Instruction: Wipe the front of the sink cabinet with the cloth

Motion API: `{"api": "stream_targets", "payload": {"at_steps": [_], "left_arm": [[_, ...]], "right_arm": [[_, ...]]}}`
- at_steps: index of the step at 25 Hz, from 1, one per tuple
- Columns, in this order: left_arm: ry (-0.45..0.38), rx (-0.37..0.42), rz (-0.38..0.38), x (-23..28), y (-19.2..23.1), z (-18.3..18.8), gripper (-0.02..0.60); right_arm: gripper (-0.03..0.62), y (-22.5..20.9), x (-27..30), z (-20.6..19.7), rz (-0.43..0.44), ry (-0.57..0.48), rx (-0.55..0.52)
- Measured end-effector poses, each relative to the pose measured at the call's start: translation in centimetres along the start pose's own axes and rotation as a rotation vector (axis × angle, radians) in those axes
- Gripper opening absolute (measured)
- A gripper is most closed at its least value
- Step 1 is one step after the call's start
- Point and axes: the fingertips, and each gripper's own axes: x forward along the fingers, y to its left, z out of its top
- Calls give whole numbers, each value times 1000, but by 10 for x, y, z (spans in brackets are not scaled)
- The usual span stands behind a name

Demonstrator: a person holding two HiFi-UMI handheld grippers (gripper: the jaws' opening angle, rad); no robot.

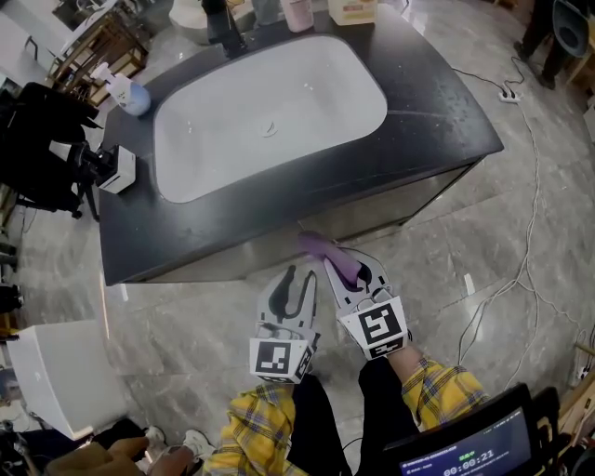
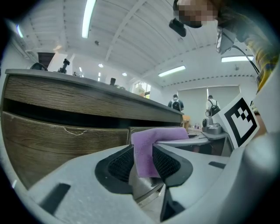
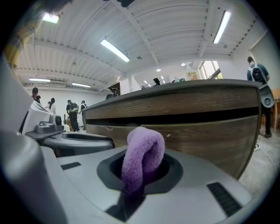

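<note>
The sink cabinet's wood-grain front runs under a dark countertop that carries a white basin. Both grippers are low in front of it, side by side and pointing at it. A purple cloth is looped and pinched in my right gripper. One end of the cloth reaches across and fills the narrow gap between the pads of my left gripper. In both gripper views the cloth sits a little short of the cabinet front.
A blue spray bottle and a white box stand on the counter's left end, and a dark faucet at the back. Cables trail over the marble floor on the right. A white bin stands at lower left.
</note>
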Motion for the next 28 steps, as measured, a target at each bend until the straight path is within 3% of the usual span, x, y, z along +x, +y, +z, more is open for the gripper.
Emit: {"api": "stream_targets", "payload": {"at_steps": [16, 28], "left_arm": [[2, 6, 29, 48, -32, 4, 110], [-3, 6, -3, 91, -67, 8, 110]], "right_arm": [[41, -60, 1, 3, 31, -27, 1], [41, -147, -17, 0, -70, -44, 23]]}}
